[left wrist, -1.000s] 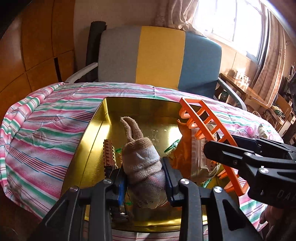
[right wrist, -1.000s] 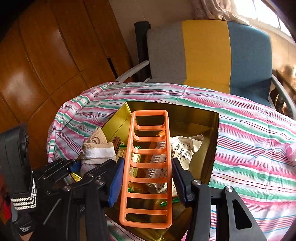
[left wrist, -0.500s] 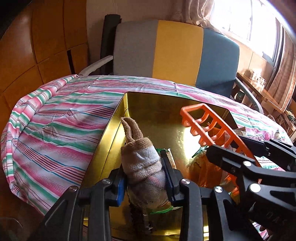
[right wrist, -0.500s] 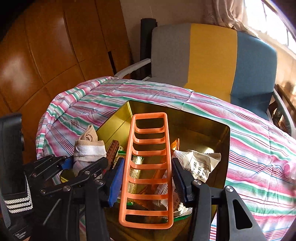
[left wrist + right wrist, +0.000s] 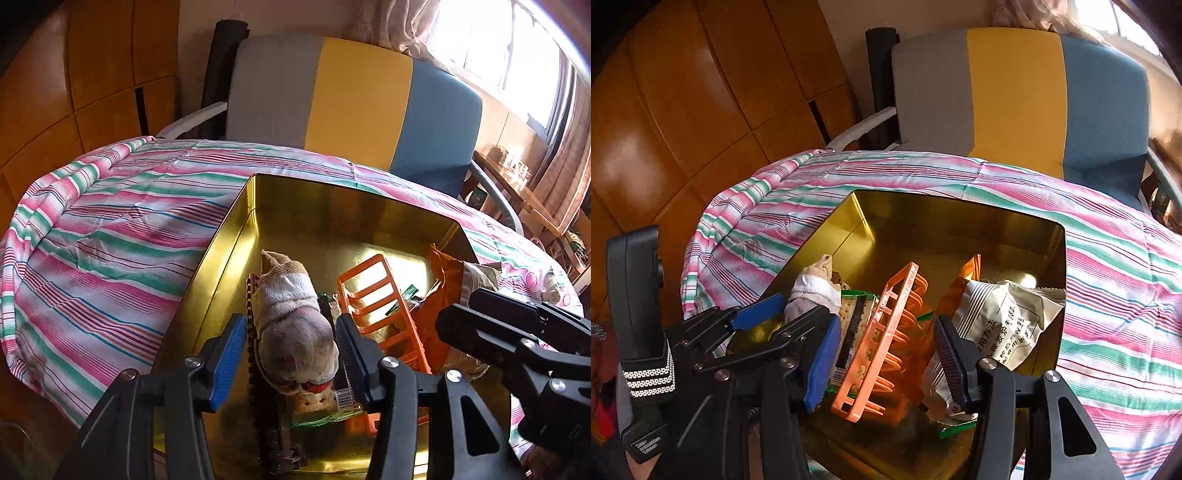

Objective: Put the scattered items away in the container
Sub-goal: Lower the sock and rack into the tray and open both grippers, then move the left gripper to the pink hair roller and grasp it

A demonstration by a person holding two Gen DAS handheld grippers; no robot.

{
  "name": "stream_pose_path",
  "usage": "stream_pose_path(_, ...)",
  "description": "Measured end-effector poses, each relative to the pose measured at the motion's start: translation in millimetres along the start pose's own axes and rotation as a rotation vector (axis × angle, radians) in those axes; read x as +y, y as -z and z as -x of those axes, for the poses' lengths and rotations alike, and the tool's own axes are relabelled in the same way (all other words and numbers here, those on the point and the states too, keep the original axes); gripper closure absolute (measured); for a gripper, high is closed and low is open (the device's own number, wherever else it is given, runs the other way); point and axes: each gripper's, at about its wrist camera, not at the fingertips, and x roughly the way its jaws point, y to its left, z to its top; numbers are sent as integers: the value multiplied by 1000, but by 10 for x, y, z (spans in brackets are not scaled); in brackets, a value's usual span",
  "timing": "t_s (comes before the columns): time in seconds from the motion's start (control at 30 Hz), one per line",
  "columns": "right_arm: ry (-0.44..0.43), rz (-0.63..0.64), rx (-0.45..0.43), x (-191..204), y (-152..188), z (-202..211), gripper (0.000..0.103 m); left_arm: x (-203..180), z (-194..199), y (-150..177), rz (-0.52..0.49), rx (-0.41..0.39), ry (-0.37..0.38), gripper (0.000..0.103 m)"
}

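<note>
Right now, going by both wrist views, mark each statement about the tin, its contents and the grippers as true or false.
1. The rolled sock lies inside the gold tin. True.
2. The right gripper is shut on the orange rack. False: its jaws stand open and the rack leans on its own.
3. The orange rack lies flat on the striped cloth. False: it stands tilted inside the tin.
4. A white snack packet sits in the tin. True.
5. The left gripper is open. True.
</note>
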Motion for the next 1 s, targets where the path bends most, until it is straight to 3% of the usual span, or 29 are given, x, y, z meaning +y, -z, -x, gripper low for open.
stream_pose_path(0.43,36,-154,-67,-579,345,497,49,-52,294,120,37,-58,33,49)
stream_pose_path(0.67,159,-310,-82,-1436,746,880,48,-499,574,177,-53,-96,108,46)
stream_pose_path(1.0,365,-578,-152,-2988,1225,1712,44,-1554,576,379,-253,-2,292,46)
